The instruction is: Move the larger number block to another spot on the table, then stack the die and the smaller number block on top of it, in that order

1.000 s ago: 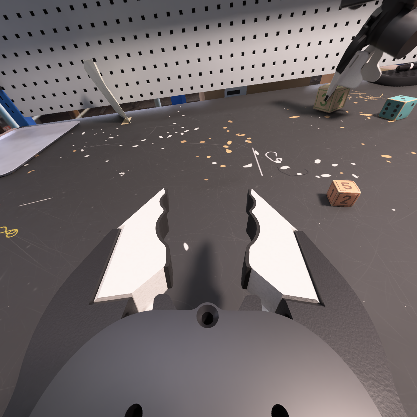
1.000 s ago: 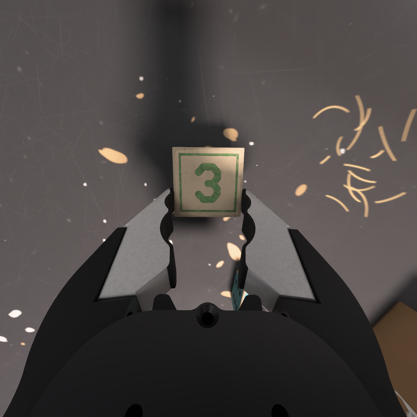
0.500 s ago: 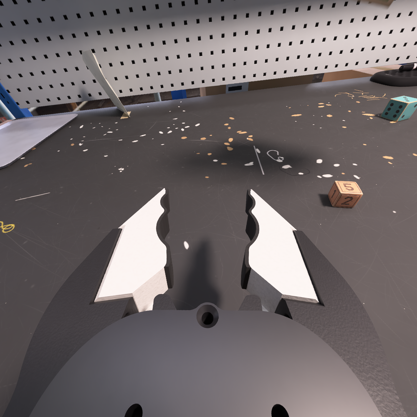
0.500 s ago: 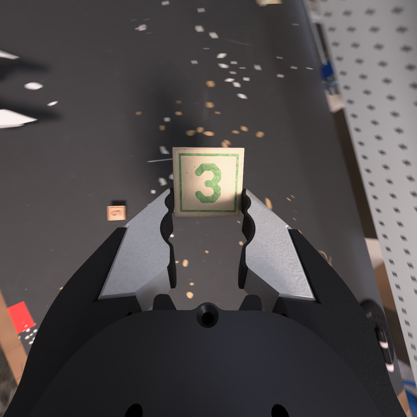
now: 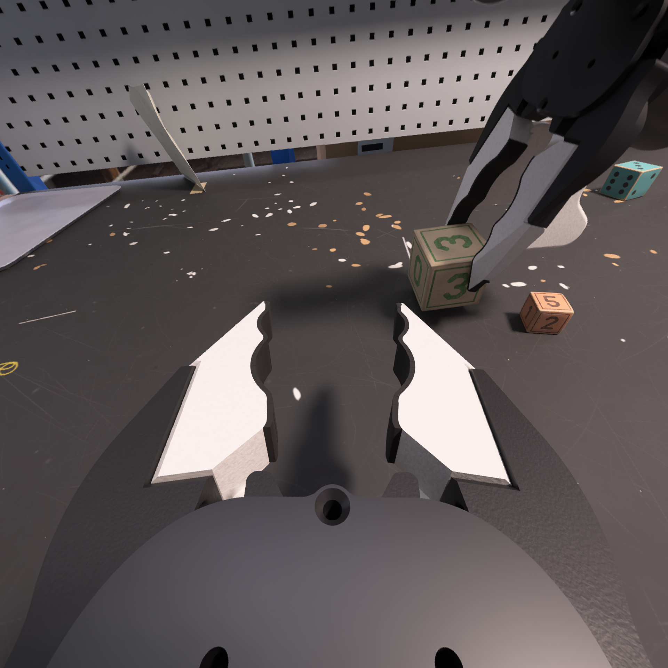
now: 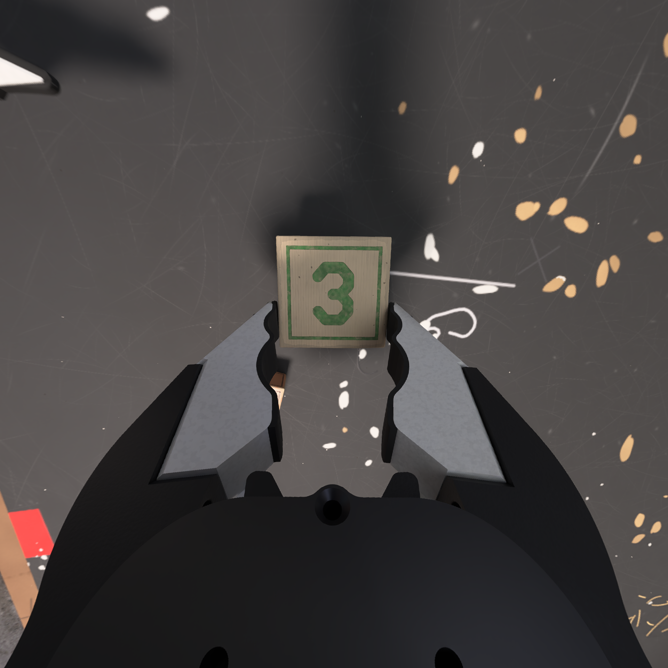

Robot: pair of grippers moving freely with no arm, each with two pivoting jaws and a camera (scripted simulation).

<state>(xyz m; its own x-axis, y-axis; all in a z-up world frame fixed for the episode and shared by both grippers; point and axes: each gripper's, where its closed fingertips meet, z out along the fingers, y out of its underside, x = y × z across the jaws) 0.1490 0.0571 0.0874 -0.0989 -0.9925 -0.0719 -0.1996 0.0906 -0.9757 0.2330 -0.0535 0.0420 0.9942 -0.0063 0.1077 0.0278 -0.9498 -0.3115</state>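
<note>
Since the earlier frame, right claw (image 5: 466,253), clamped on larger number block (image 5: 446,267), has descended beside smaller number block (image 5: 546,312) onto open tabletop (image 5: 180,325); left claw (image 5: 330,311) stays apart.

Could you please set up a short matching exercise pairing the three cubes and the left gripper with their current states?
Things:
1. larger number block
2. smaller number block
3. die
4. left gripper

States:
A. teal, resting alone far back near the table edge
B. open, nothing between its fingers
C. orange-brown, lying free on the table
D. pale with green print, clamped between the fingers of the right gripper

Pairs: 1-D, 2-C, 3-A, 4-B
</note>
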